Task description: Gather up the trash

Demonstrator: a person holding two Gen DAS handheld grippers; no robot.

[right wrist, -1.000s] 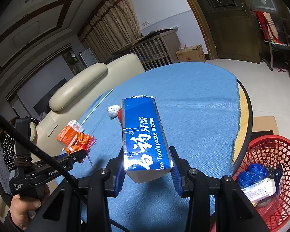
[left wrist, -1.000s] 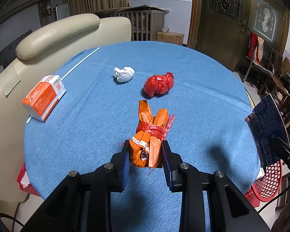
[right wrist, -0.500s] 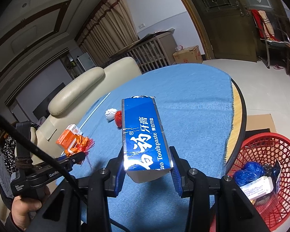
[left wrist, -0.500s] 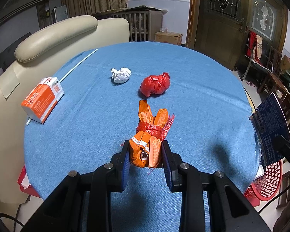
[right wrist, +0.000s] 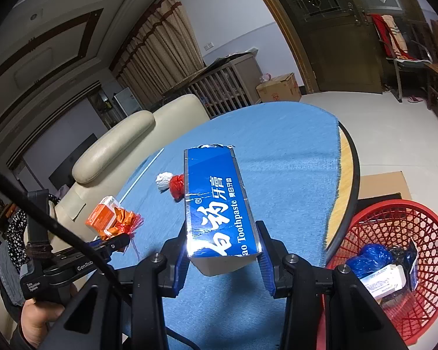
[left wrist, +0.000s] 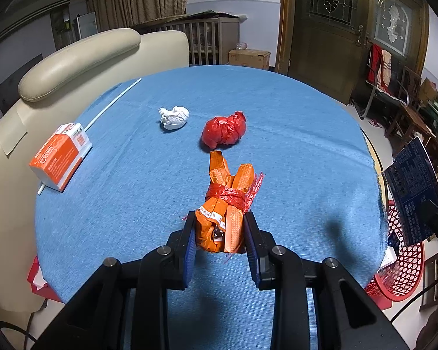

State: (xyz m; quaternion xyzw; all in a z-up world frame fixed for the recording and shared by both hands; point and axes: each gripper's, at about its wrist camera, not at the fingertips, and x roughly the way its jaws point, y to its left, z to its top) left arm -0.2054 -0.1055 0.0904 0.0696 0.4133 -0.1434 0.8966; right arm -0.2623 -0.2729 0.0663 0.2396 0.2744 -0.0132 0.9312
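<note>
The carrying step is in hand. Beside the blue-clothed table, the red basket is to be reached next. The toothpaste box is clamped in the right gripper; the orange wrapper bundle is pinched by the left gripper over the table.

The toothpaste box hides part of the red bag.

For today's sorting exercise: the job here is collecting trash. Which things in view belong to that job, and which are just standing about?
Part of the job:
orange wrapper bundle, in the left gripper
blue toothpaste box, in the right gripper
red crumpled bag
white paper wad
orange carton
red basket

Just standing about:
cream sofa
cardboard box
</note>
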